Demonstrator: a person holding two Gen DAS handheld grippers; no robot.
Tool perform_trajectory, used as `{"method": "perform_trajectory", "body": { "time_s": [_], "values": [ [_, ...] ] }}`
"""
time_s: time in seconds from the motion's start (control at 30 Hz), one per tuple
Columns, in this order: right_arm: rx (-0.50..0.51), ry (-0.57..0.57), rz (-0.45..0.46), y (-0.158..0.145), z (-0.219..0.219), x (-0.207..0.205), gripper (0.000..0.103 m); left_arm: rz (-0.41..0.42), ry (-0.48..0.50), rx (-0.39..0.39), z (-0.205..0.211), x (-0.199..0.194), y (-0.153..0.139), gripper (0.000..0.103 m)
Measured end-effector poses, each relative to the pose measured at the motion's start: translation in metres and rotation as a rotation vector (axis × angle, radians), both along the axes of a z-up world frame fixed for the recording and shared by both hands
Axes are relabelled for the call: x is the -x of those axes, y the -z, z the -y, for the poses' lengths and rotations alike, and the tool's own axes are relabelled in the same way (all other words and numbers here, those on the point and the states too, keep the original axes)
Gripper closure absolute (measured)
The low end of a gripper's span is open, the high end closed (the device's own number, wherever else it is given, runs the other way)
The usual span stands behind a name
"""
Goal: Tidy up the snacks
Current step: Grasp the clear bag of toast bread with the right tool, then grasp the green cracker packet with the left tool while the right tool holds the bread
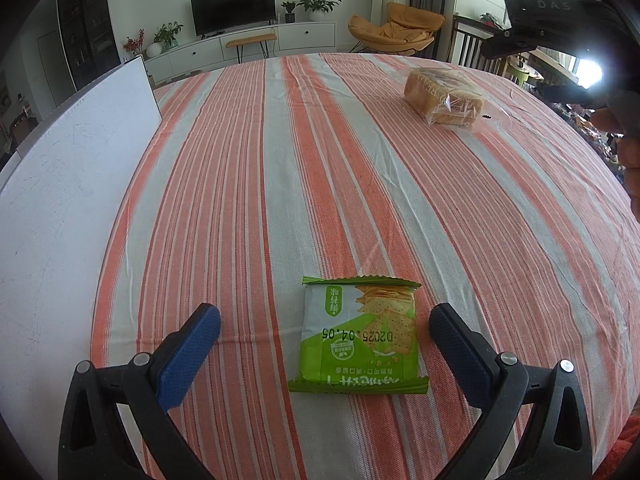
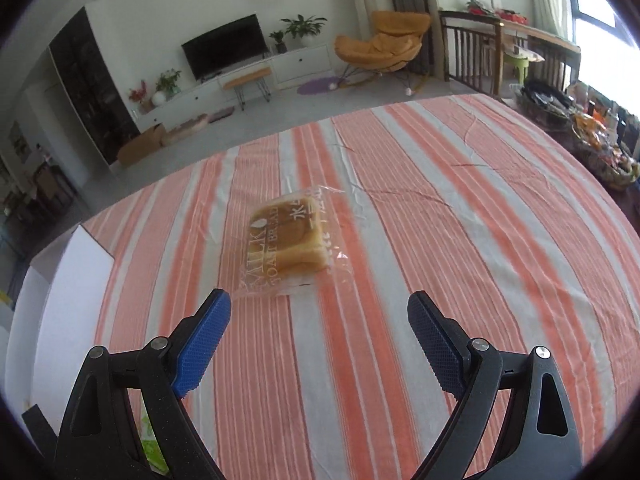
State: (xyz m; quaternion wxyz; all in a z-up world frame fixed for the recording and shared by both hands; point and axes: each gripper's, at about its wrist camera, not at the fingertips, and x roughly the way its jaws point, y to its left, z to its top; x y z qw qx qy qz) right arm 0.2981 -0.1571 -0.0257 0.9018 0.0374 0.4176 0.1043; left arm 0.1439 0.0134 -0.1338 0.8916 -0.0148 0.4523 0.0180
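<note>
Bench: orange-and-white striped cloth (image 1: 320, 168) covers it.
Board: flat white panel (image 1: 72, 184) along the cloth's left edge.
Bread: clear-wrapped milk toast loaf (image 2: 290, 240) lies far out on the cloth, nothing between it and the right gripper (image 2: 320, 320).
Crackers: green foil packet (image 1: 360, 336) flat between the left gripper (image 1: 325, 326) fingers, untouched.
Jaws: both spread wide, holding nothing.

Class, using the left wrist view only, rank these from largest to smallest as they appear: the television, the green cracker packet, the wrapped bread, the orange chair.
1. Green cracker packet, largest, though nearest the camera.
2. Wrapped bread, orange chair and television: they look about alike, so no ranking.
</note>
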Motion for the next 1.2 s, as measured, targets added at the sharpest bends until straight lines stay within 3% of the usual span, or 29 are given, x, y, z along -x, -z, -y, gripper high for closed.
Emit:
{"method": "perform_trajectory", "body": {
  "time_s": [0.13, 0.27, 0.3, 0.37, 0.43, 0.53, 0.7, 0.9, 1.03, 1.2],
  "values": [
    [0.109, -0.051, -0.085, 0.025, -0.041, -0.054, 0.011, 0.0, 0.0, 0.0, 0.0, 0.0, 0.0, 0.0],
    [0.238, -0.009, -0.218, 0.069, -0.062, -0.094, 0.011, 0.0, 0.0, 0.001, 0.0, 0.0, 0.0, 0.0],
    [0.238, 0.007, -0.26, 0.08, -0.06, -0.099, 0.01, 0.0, 0.0, 0.001, 0.0, 0.0, 0.0, 0.0],
    [0.097, 0.075, -0.205, 0.076, -0.042, -0.095, 0.015, 0.0, 0.0, 0.001, 0.001, -0.001, 0.0, 0.0],
    [0.021, 0.1, -0.177, 0.07, -0.03, -0.083, 0.029, 0.0, 0.0, 0.001, 0.001, -0.001, 0.0, 0.0],
    [-0.043, 0.1, -0.152, 0.059, -0.017, -0.047, 0.03, 0.0, 0.001, 0.002, 0.001, -0.001, 0.0, 0.0],
    [-0.026, 0.129, -0.108, 0.048, 0.008, 0.04, 0.03, -0.001, 0.001, 0.002, 0.002, -0.001, 0.0, 0.0],
    [-0.028, 0.248, -0.096, 0.061, 0.04, 0.133, 0.029, 0.0, 0.001, 0.002, 0.002, -0.002, 0.0, 0.0],
    [0.002, 0.269, -0.023, 0.066, 0.039, 0.165, 0.029, 0.0, 0.001, 0.002, 0.002, -0.002, 0.0, 0.0],
    [-0.039, 0.29, 0.007, 0.064, 0.047, 0.168, 0.029, 0.0, 0.0, 0.002, 0.002, -0.002, 0.0, 0.0]
  ]
}}
